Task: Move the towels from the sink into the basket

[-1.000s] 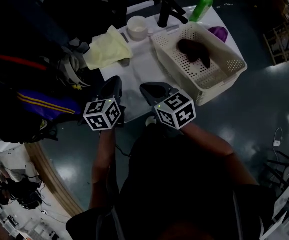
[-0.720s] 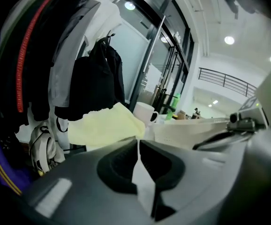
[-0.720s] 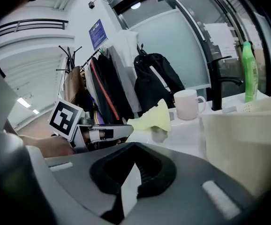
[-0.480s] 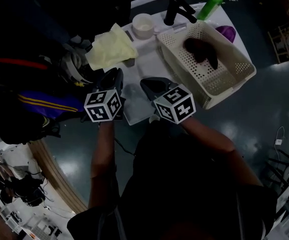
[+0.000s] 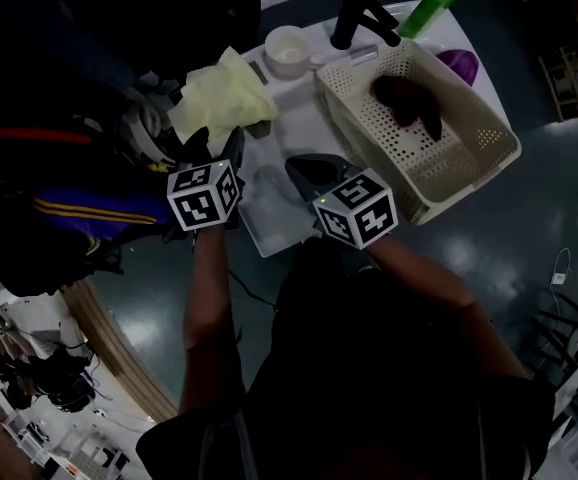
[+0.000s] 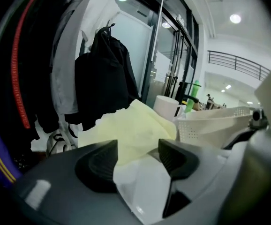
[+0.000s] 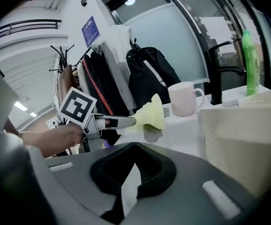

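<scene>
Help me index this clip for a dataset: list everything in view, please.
yellow towel: 1, pale yellow, crumpled at counter's left
brown towel: 1, dark brown, inside basket
basket: 1, cream, perforated, counter's right
mug: 1, pale, behind yellow towel
faucet: 1, black, far edge
bottle: 1, green, right of faucet
purple item: 1, behind basket, unidentifiable
counter: 1, white
coats: several, dark, hanging at left
left gripper: jaws opening, nothing pinched, yellow towel ahead
right gripper: jaws shut, empty
</scene>
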The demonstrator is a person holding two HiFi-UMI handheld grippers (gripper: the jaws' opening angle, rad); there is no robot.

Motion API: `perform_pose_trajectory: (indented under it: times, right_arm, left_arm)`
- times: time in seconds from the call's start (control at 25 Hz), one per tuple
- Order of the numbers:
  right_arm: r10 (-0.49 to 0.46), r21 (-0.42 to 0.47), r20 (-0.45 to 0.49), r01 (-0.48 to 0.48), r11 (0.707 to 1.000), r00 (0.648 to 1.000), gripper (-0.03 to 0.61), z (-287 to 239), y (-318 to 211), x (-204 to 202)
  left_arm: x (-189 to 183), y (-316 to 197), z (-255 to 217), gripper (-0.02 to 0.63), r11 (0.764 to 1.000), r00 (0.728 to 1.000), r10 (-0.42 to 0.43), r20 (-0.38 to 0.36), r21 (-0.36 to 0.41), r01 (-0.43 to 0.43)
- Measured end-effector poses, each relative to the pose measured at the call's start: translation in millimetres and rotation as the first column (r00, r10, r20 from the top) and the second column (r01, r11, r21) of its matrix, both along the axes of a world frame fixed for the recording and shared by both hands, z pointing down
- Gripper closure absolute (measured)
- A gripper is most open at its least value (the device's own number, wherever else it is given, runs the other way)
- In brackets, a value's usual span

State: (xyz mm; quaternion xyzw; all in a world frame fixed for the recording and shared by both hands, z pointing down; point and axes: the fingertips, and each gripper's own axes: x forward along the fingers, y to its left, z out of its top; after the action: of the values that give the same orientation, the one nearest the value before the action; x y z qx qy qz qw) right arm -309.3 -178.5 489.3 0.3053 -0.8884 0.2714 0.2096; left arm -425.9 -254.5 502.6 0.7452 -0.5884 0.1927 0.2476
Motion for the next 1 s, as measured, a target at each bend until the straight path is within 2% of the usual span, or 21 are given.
perform_pose_trajectory:
  times: [0.08, 0.24, 0.44, 0.6, 0.76, 0.88, 1.0]
  right_arm:
    - [0.003, -0.009, 0.002, -0.003, 1.000, 1.000, 0.581, 3, 0, 1]
    - [0.004, -0.023, 0.002, -0.004, 1.000, 1.000, 0.580, 8, 0, 3]
    - [0.004, -0.025, 0.003, -0.004, 1.000, 1.000, 0.580, 10, -2, 2]
    - [0.019, -0.014, 0.011, -0.018, 1.000, 1.000, 0.581, 8, -7, 3]
    - [0.025, -0.012, 0.019, -0.025, 1.000, 1.000, 0.581, 6, -9, 1]
    - [0.027, -0.008, 0.021, -0.027, 1.000, 0.999, 0.580, 7, -9, 1]
    - [0.027, -0.005, 0.022, -0.027, 1.000, 0.999, 0.580, 8, -10, 1]
  left_arm:
    - [-5, -5, 1, 0.312, 1.000, 1.000, -0.018, 0.018, -0.001, 0.018]
    - [-8, -14, 3, 0.272, 1.000, 0.999, -0.025, 0.033, -0.003, 0.025]
    - [-12, -23, 19, 0.276, 0.998, 0.998, -0.030, 0.048, -0.050, 0.032]
    - [-9, -24, 28, 0.328, 0.996, 0.999, -0.019, 0.047, -0.083, 0.023]
    - [-5, -23, 36, 0.469, 0.995, 0.999, -0.014, 0.048, -0.101, 0.019]
    - [-8, -21, 37, 0.535, 0.995, 0.997, -0.024, 0.074, -0.096, 0.031]
    - [-10, -22, 36, 0.561, 0.995, 0.997, -0.031, 0.075, -0.088, 0.038]
